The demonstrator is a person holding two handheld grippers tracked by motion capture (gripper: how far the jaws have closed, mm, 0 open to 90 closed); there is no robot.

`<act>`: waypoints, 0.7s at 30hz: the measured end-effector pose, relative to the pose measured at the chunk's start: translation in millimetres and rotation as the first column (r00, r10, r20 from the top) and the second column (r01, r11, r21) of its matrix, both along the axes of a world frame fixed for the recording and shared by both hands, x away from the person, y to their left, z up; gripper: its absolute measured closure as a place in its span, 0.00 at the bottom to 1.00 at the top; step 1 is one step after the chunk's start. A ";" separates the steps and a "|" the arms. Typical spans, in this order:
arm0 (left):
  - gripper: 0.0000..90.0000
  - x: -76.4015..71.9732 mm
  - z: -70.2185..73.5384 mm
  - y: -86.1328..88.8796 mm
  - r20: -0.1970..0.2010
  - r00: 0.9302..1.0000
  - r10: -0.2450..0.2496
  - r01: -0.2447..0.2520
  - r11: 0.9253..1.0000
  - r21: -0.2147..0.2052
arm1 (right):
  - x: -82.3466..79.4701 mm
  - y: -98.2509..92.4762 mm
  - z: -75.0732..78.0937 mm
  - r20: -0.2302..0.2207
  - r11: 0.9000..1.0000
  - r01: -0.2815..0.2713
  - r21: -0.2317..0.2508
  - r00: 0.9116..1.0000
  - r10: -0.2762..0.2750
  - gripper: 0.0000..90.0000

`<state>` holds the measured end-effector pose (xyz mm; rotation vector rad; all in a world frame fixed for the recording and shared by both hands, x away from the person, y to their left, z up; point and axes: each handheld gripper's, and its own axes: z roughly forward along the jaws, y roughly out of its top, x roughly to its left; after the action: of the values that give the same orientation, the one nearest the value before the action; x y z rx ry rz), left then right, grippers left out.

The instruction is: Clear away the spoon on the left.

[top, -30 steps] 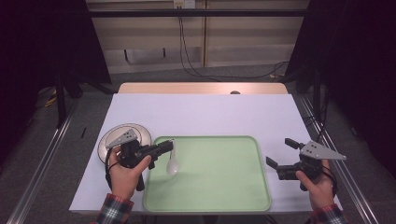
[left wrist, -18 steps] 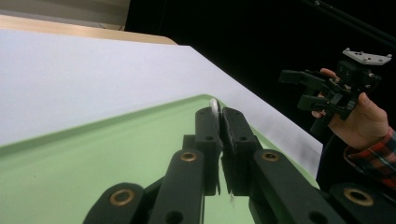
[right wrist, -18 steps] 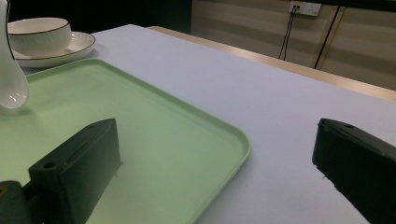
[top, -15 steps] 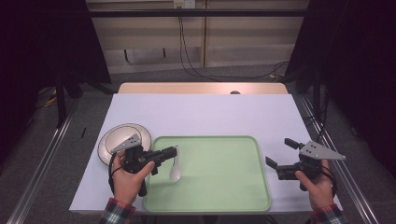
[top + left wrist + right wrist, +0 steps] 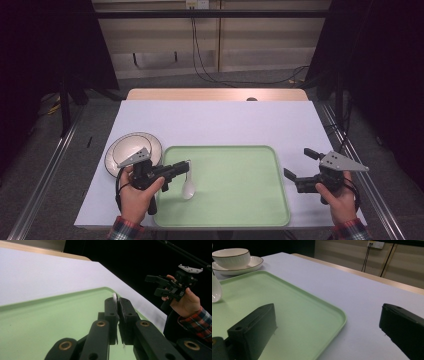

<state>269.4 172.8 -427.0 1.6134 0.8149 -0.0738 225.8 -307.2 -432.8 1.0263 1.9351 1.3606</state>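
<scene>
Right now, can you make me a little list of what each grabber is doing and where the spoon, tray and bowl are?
left gripper: shut on the white spoon's handle
spoon: bowl end hangs down over the tray's left part
right gripper: open, holding nothing, by the tray's right edge
green tray: flat on the white table
bowl: sits on a saucer, left of the tray

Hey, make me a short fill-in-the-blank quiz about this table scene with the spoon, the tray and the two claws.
1. The left claw is shut on a white ____.
2. The spoon hangs over a ____ tray.
3. The bowl beside the tray sits on a ____.
4. The right claw has its jaws ____, with nothing between them.

Missing words: spoon; green; saucer; open
</scene>
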 end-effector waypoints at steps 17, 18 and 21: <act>0.95 0.5 -7.2 -3.3 -0.022 1.000 -0.014 0.013 1.000 -0.022 | 0.1 1.8 -1.4 -0.008 1.000 -0.012 -0.008 1.000 0.012 0.01; 0.95 1.1 -7.8 -2.8 -0.020 1.000 -0.014 0.013 1.000 -0.028 | 0.1 1.8 -1.4 -0.008 1.000 -0.012 -0.008 1.000 0.012 0.01; 0.95 3.6 -11.4 -1.1 -0.010 1.000 0.002 -0.002 1.000 -0.018 | -0.2 1.6 -1.5 -0.009 1.000 -0.015 -0.007 1.000 0.015 0.01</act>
<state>273.0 171.8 -438.4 1.5969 0.8215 -0.0881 225.6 -305.6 -434.3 1.0179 1.9560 1.3592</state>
